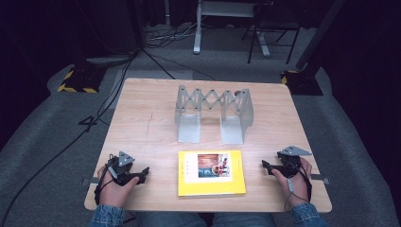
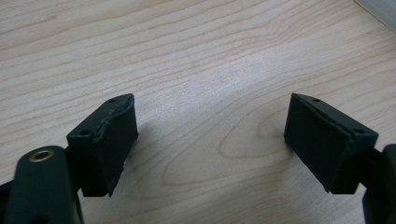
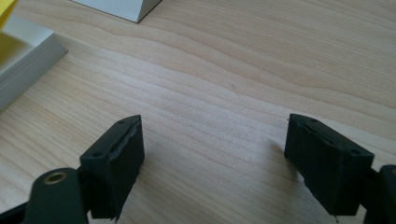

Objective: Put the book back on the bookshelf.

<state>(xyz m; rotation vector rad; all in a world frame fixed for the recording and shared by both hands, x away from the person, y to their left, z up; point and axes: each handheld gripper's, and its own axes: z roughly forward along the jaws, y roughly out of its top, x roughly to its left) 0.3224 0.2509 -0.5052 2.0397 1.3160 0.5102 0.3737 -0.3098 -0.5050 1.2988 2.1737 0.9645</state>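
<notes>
Both grippers wide open, resting low on the table either side of a yellow book.

Left gripper (image 1: 142,173) and right gripper (image 1: 266,167): jaws spread, nothing between them but bare wood, each pointing inward at the book (image 1: 211,173). The book lies flat and closed at the near edge of the table (image 1: 142,118), between the two grippers, apart from both. Behind it, well apart, stands a grey metal book rack (image 1: 213,113), slots empty. Judgement: work not yet begun; book untouched, lifting and standing it in the rack all remain.
</notes>
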